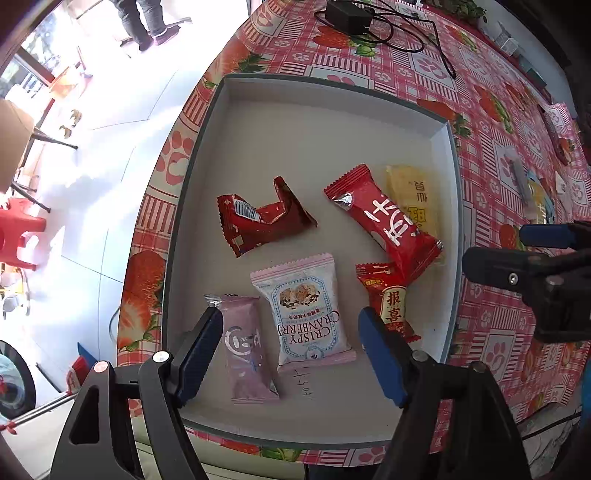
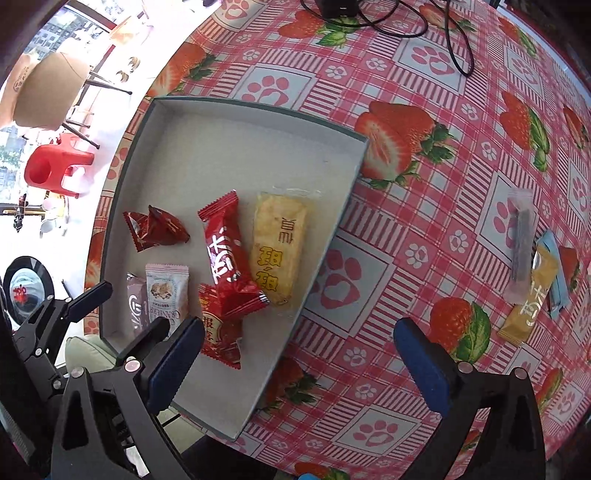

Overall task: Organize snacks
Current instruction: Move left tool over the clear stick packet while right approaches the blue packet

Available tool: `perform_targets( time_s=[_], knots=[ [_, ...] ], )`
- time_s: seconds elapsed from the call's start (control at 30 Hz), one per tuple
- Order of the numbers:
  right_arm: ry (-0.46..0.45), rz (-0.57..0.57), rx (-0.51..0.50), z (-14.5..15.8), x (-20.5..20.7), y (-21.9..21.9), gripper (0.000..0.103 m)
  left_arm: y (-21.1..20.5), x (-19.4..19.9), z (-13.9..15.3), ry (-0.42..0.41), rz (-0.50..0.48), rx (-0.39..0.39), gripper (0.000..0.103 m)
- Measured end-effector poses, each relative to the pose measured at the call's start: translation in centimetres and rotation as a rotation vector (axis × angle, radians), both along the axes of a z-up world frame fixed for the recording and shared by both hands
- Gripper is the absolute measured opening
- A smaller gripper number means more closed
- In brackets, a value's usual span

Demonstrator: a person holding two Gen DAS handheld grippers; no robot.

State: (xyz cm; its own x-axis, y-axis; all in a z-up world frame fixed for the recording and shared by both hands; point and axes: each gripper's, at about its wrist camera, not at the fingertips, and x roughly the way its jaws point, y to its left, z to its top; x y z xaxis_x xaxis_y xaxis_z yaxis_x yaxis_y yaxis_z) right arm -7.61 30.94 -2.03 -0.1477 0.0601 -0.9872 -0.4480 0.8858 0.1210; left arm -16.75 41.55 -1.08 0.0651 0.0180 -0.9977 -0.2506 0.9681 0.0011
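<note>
1. My left tongs point down into the grey tray, and the jaws stand well apart with nothing clamped.
2. Between those jaws lie two packets on the tray floor: a pink packet just beside my left pad, and a white cranberry packet in the middle of the gap. Neither pad presses on them.
3. By my other pad lies a small red packet, its far end tucked under a long red packet.
4. Beyond the long red packet, partly under it, is a yellow packet near the tray's right wall. Farther ahead of my left tongs, alone, sits a crumpled dark red packet.
5. My right tongs also point down, jaws as wide as they go and empty. One pad hangs over the near corner of the tray; the other is over the strawberry tablecloth.
6. Just ahead of that left-hand pad lie the small red packet and the long red packet.
7. Well off to the right of my right tongs, on the cloth outside the tray, a few snacks lie in a cluster: a purple stick packet, an orange packet and a blue packet touching it.
8. Far ahead of both tongs a black adapter and its cable lie on the cloth.
</note>
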Motion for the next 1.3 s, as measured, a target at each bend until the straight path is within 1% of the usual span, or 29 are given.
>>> perform_targets(
  time_s=[0.17,0.37,0.57,0.67,0.77,0.83,0.93,1.07,1.1,1.23,1.3],
  knots=[
    [0.026,-0.126,-0.068,-1.4,-0.1,-6.1,0.103,-2.0,0.7,0.5,0.002,-0.054,-0.002,0.079],
    [0.036,-0.264,-0.127,-2.2,-0.2,-12.9,0.103,-4.9,1.9,1.3,-0.001,-0.122,0.004,0.079],
    [0.034,-0.387,-0.128,-2.0,0.0,-18.6,0.103,-7.9,3.5,1.8,-0.007,-0.173,0.0,0.079],
    [0.021,-0.431,-0.134,-1.7,0.3,-21.3,0.103,-9.2,4.0,1.9,0.002,-0.199,-0.017,0.079],
    [0.009,-0.475,-0.147,-1.5,0.9,-24.3,0.103,-10.9,5.1,1.7,0.011,-0.239,-0.026,0.079],
    [0.007,-0.504,-0.148,-1.5,1.2,-26.0,0.103,-12.2,5.8,1.5,0.017,-0.258,-0.046,0.079],
    [0.001,-0.535,-0.15,-1.4,1.8,-28.3,0.103,-14.2,7.0,1.0,0.033,-0.285,-0.065,0.079],
    [-0.015,-0.552,-0.159,-1.3,2.3,-30.5,0.103,-16.3,9.3,0.0,0.064,-0.285,-0.101,0.079],
    [-0.017,-0.552,-0.163,-1.3,3.3,-31.4,0.103,-16.8,10.0,-0.2,0.068,-0.29,-0.099,0.079],
    [-0.033,-0.508,-0.186,-1.0,5.2,-34.3,0.103,-18.7,13.4,-0.8,0.072,-0.302,-0.104,0.079],
    [-0.048,-0.457,-0.204,-1.2,6.2,-34.2,0.103,-19.5,15.4,-1.2,0.075,-0.29,-0.124,0.079]
  ],
)
